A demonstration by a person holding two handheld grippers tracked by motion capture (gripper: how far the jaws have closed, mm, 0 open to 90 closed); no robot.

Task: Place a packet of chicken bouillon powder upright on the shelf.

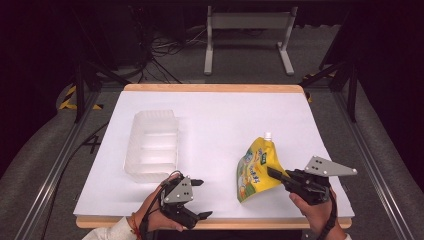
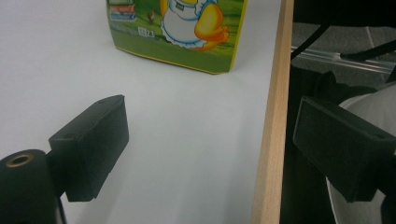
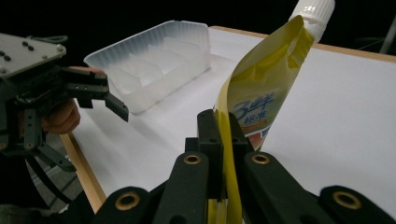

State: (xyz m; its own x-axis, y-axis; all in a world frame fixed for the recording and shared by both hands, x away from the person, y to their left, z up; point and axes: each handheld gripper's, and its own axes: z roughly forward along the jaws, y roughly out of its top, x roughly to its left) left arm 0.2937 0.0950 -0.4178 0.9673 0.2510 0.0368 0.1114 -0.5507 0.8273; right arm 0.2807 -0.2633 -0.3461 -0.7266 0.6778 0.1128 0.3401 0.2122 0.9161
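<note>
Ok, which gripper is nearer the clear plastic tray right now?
Left. The left gripper hangs open just off the clear plastic tray's near corner; the right gripper is farther right, shut on the yellow pouch.

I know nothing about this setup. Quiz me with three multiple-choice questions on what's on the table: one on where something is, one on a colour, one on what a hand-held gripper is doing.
1. Where does the clear plastic tray sit?
A. left part of the table
B. right edge
C. on the floor

2. What colour is the cap of the yellow spout pouch?
A. red
B. white
C. black

3. What is the right hand-held gripper doing?
A. lying open on the table
B. gripping the tray
C. pinching the pouch's edge

Answers:
1. A: the high view shows it left of the pouch.
2. B: the right gripper view shows a white screw cap.
3. C: its jaws are shut on the yellow edge, while the left hand-held gripper is open.
</note>
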